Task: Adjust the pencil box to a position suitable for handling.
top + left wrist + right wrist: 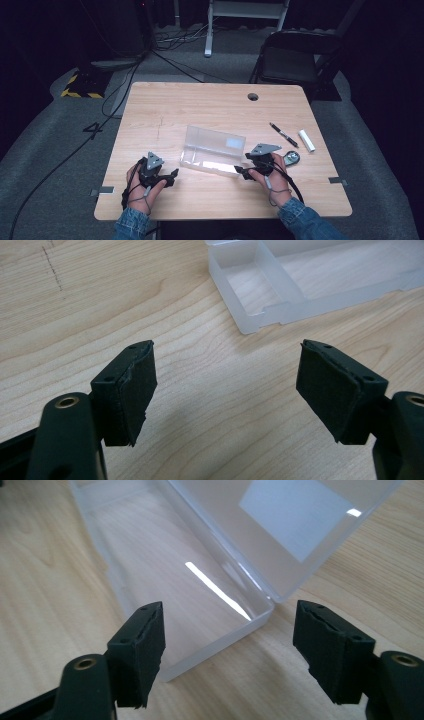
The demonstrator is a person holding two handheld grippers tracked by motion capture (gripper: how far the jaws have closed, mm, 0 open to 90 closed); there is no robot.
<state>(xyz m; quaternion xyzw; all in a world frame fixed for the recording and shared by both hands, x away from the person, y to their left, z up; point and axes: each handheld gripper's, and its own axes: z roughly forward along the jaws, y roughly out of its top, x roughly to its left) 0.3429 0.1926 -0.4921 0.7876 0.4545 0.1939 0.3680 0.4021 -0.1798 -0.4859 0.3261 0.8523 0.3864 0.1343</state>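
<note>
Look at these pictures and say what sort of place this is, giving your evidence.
Probably a recording studio or lab, not a home: a lone wooden table stands on grey carpet amid black surroundings, cables trail across the floor, and a folding chair waits behind.

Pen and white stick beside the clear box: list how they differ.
The pen is black and thin; the white stick is pale and thicker. The pen is longer, the white stick shorter. Both lie flat on the table, slanted alike, right of the clear box.
</note>
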